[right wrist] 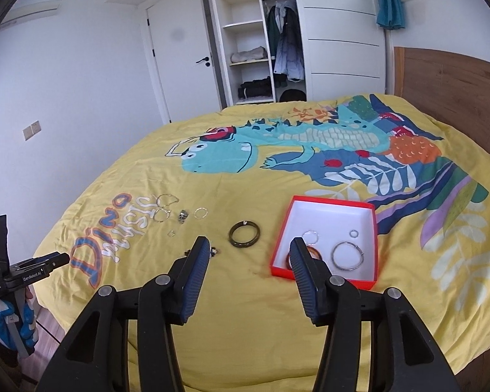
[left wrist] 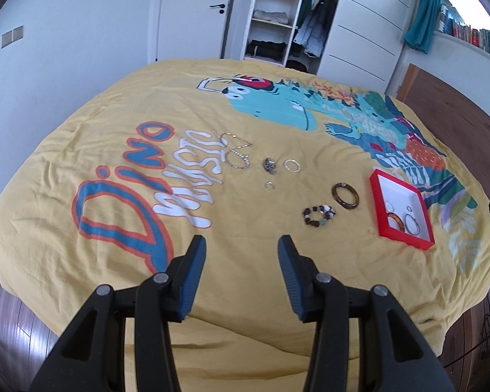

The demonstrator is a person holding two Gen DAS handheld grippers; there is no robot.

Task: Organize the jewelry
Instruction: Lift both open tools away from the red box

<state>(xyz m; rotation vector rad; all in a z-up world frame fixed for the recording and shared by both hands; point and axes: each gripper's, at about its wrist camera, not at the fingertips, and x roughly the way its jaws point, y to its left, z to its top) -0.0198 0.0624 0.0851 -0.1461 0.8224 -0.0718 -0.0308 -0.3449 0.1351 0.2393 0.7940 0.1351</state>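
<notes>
My left gripper (left wrist: 241,245) is open and empty above the yellow bedspread (left wrist: 245,215), short of the loose jewelry. Ahead lie a beaded bracelet (left wrist: 319,216), a dark brown bangle (left wrist: 349,206), a small ring (left wrist: 269,185), a silver bracelet (left wrist: 292,166), a dark trinket (left wrist: 270,165) and a chain necklace (left wrist: 235,150). The red box (left wrist: 375,202) to the right holds an amber bangle (left wrist: 396,221) and a silver hoop (left wrist: 412,232). My right gripper (right wrist: 250,245) is open and empty, between the dark bangle (right wrist: 232,238) and the red box (right wrist: 333,200). Its fingers partly hide the beaded bracelet (right wrist: 214,251).
The bed's near edge drops to a wooden floor (left wrist: 13,320) on the left. A wooden headboard (right wrist: 457,81) stands at the right. A gloved hand (right wrist: 13,326) holds the left gripper (right wrist: 62,256) off the bed's left edge. An open wardrobe (right wrist: 254,49) and a door (right wrist: 179,58) stand beyond the bed.
</notes>
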